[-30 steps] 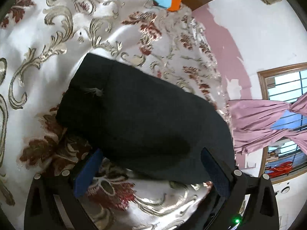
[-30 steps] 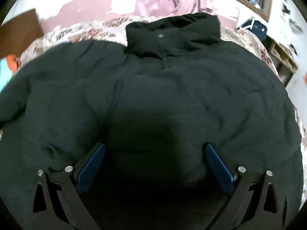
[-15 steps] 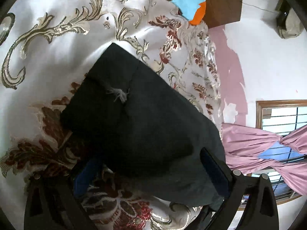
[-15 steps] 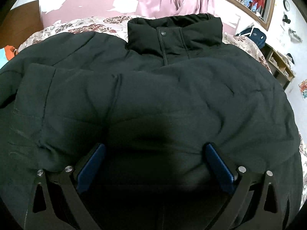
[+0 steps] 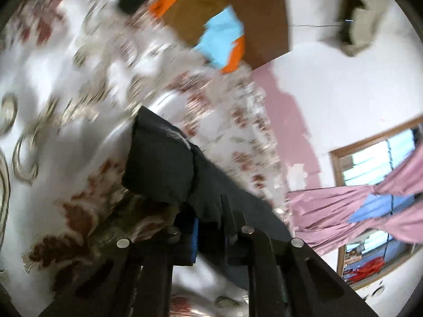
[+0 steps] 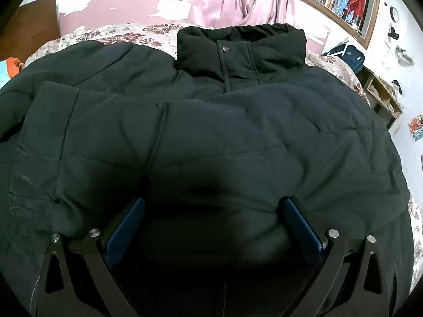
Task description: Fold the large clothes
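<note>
A large black padded jacket (image 6: 211,137) lies front up on a bed, its stand-up collar (image 6: 240,50) at the far side. One sleeve is folded across the chest. My right gripper (image 6: 211,224) is open, its blue pads (image 6: 127,227) resting on the jacket's lower front. In the left wrist view my left gripper (image 5: 211,227) is shut on the black sleeve (image 5: 164,169), whose cuff end sticks out above the floral bedspread (image 5: 66,105).
A brown headboard (image 5: 238,13) with blue and orange cloth (image 5: 222,39) stands at the bed's far end. A pink curtain (image 5: 357,211) hangs at a window. A shelf unit (image 6: 380,97) and a dark bag (image 6: 346,52) stand right of the bed.
My left gripper has closed on the sleeve and swung upward; the view is blurred by motion. My right gripper has stayed open on the jacket and shifted slightly.
</note>
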{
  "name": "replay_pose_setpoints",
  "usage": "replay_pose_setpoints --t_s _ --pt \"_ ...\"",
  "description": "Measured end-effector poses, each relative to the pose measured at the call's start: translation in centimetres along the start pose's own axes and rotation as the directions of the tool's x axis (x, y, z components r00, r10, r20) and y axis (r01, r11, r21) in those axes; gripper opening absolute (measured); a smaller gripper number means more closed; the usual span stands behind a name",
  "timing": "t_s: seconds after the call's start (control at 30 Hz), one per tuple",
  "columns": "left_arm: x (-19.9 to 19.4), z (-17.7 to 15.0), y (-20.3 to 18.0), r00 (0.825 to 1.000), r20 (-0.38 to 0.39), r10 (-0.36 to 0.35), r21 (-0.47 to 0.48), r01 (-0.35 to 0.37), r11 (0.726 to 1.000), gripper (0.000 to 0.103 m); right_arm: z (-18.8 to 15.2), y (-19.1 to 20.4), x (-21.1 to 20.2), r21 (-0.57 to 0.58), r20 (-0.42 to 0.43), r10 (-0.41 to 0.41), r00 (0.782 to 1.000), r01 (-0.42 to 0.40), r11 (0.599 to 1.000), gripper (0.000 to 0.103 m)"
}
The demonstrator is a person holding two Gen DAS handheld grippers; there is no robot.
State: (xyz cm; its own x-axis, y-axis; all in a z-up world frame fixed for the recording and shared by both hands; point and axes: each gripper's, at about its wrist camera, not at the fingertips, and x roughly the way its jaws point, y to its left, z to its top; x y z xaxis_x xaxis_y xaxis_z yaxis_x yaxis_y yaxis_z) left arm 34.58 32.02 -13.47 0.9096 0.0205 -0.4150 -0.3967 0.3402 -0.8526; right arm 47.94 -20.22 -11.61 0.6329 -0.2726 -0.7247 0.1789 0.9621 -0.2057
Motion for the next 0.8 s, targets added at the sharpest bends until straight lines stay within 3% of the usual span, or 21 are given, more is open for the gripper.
replay_pose_setpoints --t_s 0.1,0.2,0.33,0.43,0.6,0.8 --pt "-1.9 0.2 -3.8 0.996 0.064 -0.07 0.147 0.06 0.987 0.012 0.1 -0.4 -0.3 0.014 0.008 0.024 1.0 -0.024 1.0 0.102" --pt "-3.2 0.4 -7.8 0.992 0.073 -0.1 0.282 0.076 0.956 0.012 0.4 -1.8 -2.4 0.069 0.079 0.132 0.988 -0.138 0.988 0.102" --pt "-4.7 0.7 -14.9 0.989 0.069 -0.129 0.456 0.084 0.886 0.012 0.6 -3.8 -4.8 0.099 0.121 0.222 0.968 -0.234 0.967 0.102" --pt "-6.3 -0.7 -19.9 0.984 0.073 -0.164 0.557 0.096 0.825 0.012 0.2 -6.3 -7.2 0.119 0.165 0.313 0.935 -0.333 0.935 0.102" --pt "-7.6 -4.9 -26.1 0.975 0.044 -0.218 0.653 0.137 0.745 0.012 -2.2 -11.2 -11.6 0.065 0.322 0.306 0.896 -0.343 0.937 0.102" --pt "-7.9 -13.3 -32.9 0.969 -0.044 -0.242 0.738 0.195 0.646 0.012 -4.4 -16.9 -14.2 0.045 0.449 0.289 0.846 -0.344 0.938 0.102"
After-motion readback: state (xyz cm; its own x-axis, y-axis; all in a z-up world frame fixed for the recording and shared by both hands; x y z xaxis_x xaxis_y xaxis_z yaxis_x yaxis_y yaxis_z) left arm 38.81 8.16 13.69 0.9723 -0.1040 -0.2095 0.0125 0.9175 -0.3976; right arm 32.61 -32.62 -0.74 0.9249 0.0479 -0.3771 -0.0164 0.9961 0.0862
